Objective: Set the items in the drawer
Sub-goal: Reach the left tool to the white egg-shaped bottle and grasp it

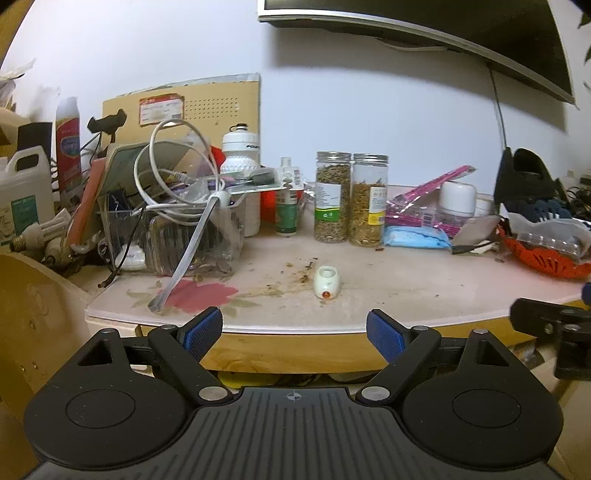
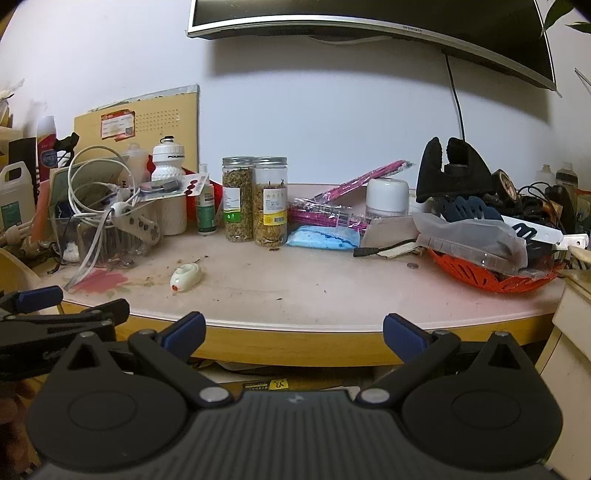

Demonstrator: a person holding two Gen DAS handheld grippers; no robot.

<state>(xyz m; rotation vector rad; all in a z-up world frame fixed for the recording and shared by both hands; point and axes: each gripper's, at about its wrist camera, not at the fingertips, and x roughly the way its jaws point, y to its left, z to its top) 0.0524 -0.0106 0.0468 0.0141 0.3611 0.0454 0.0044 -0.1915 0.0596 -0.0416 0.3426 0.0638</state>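
A small white oval device with an orange dot [image 1: 325, 282] lies near the front of the pink tabletop [image 1: 406, 288]; it also shows in the right wrist view [image 2: 185, 277]. Two clear jars of dried herbs [image 1: 349, 197] [image 2: 255, 201] stand behind it. My left gripper [image 1: 294, 334] is open and empty, held in front of the table edge, short of the device. My right gripper [image 2: 294, 336] is open and empty, in front of the table edge to the right. No drawer front is clearly visible.
A clear box with white cables [image 1: 173, 221] crowds the left. A blue packet [image 2: 323, 238], a white-lidded jar [image 2: 387, 199] and pink packets [image 2: 332, 216] lie mid-right. An orange basket [image 2: 495, 275] with bags sits at the right. A monitor [image 2: 369, 18] hangs above.
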